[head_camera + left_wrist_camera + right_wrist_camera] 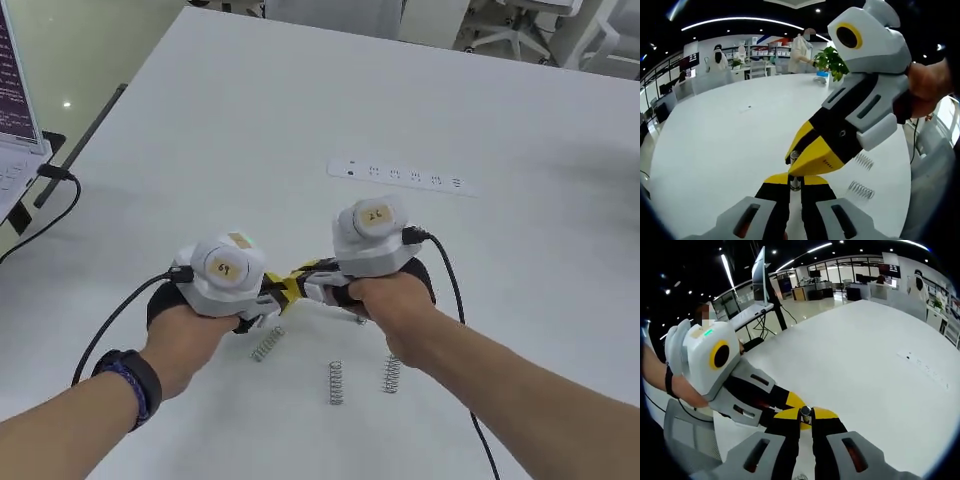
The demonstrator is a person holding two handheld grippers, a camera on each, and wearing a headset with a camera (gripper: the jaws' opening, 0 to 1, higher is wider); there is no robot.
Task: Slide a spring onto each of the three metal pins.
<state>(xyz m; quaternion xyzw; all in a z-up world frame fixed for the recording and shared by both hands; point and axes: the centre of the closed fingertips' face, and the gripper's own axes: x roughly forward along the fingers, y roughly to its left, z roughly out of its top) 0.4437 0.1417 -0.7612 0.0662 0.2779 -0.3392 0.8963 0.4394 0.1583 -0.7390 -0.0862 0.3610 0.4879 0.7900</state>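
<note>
Yellow tips: the left gripper (277,297) and the right gripper (303,285) met nose to nose at lower centre of the head view, just above the white table (300,100).
Metal pin: the metal pin (805,411) showed end-on at lower centre of the right gripper view, clamped between that gripper's own jaws.
Left claw: at the bottom centre of the left gripper view its jaws stood nearly together with a small metal piece between the tips. This was apparently the same pin's other end, though that could not be told for certain.
Reason for the hold: the pin was probably held clear of the table and steadied, or passed across, so that one end could take a spring.
Springs: three springs (335,382) lay loose on the table low in the head view, just below the grippers and touching neither.
Hands: the left hand (195,325) and the right hand (395,300) were wrapped round the grips. The forearms came in from the bottom corners and converged, with a dark wristband (130,375) on the left.
Progress: judged early, with no spring yet threaded.
Background: a power strip (400,177) lay above centre and a laptop (15,130) sat at the left edge.
</note>
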